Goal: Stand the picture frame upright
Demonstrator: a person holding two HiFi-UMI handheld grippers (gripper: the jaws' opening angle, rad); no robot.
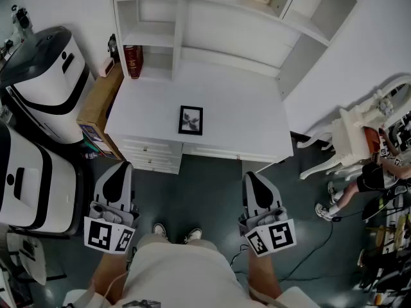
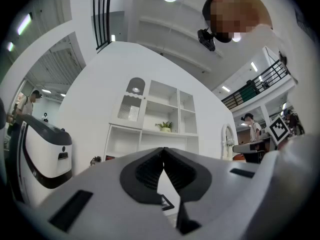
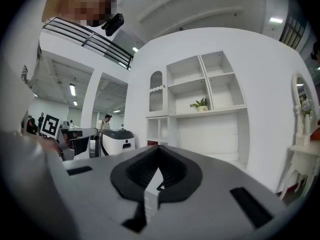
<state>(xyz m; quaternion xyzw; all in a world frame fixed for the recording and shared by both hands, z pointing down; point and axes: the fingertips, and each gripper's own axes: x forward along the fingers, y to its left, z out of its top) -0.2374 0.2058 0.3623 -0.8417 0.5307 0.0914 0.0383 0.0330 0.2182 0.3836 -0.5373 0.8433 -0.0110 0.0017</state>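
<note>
Two matching tools here: the left gripper (image 1: 121,167) and the right gripper (image 1: 250,175) are pale grey shells, each with a black teardrop panel and ribbed black pads (image 2: 148,172). Each carries a marker cube (image 1: 108,233) of black-and-white squares. The person wears a cream garment (image 1: 183,268) and white shoes (image 1: 159,231).

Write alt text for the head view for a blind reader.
A black picture frame lies flat on a white desk. In front of it hover the left gripper and right gripper, both shut and empty.
</note>
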